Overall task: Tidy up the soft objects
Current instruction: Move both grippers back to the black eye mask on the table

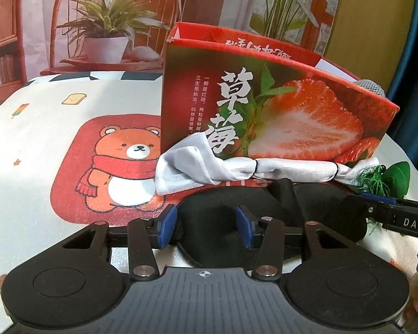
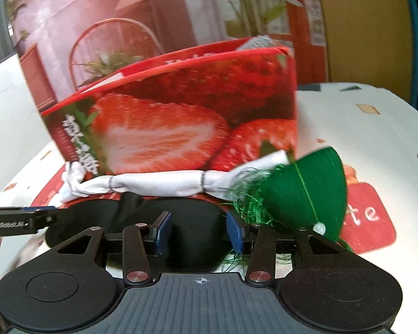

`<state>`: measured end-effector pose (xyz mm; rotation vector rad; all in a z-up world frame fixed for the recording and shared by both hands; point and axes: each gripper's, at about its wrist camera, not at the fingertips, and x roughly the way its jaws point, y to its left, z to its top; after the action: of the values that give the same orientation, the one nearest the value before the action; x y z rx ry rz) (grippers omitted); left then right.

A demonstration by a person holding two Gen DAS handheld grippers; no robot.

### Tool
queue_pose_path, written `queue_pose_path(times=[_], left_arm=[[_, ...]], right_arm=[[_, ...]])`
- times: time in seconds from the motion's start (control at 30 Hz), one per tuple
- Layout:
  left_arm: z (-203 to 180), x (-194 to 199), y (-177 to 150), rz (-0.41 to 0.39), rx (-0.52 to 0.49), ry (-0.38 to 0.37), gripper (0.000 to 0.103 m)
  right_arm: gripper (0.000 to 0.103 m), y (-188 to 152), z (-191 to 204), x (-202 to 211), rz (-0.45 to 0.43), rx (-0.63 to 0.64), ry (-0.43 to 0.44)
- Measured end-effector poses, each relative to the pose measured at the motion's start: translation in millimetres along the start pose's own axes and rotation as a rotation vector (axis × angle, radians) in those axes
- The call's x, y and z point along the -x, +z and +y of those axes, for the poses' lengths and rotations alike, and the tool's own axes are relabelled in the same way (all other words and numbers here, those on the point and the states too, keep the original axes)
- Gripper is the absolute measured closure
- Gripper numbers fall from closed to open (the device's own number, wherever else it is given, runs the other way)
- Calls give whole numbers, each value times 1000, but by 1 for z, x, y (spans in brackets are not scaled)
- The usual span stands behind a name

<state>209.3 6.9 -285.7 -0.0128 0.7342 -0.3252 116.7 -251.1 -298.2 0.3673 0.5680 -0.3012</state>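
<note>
Left wrist view: your left gripper (image 1: 206, 224) is pinching the soft black eye mask (image 1: 306, 208); your right gripper (image 2: 197, 231) is pinching its other end. Beyond are lying a white tied cloth (image 1: 223, 169), a green tasselled cone (image 2: 306, 192), and a red strawberry-printed box (image 1: 278, 105).

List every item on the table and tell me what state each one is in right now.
Strawberry box: upright, top open, something grey showing inside.
White cloth: rolled, tied with two black bands, lying against the box front.
Black eye mask: flat on the mat, each tool's pads around one end.
Green tasselled cone: on its side beside the cloth.
Left tool: closed on the mask.
Right tool: closed on the mask.
</note>
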Motion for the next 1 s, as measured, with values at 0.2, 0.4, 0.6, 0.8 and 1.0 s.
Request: queue_pose_path(times=[0.2, 0.4, 0.6, 0.8, 1.0], left_arm=[[-3, 2, -5, -11, -12, 11, 53], [2, 8, -11, -17, 19, 11, 53], [9, 18, -14, -19, 81, 41, 52], [12, 30, -12, -48, 98, 88, 46], [6, 31, -13, -20, 73, 113, 46]], right_arm=[[54, -3, -3, -2, 8, 7, 16], [51, -3, 5, -4, 17, 50, 41], [51, -6, 12, -2, 26, 97, 73], [51, -10, 26, -1, 39, 187, 115], [52, -14, 35, 1, 38, 241, 130]])
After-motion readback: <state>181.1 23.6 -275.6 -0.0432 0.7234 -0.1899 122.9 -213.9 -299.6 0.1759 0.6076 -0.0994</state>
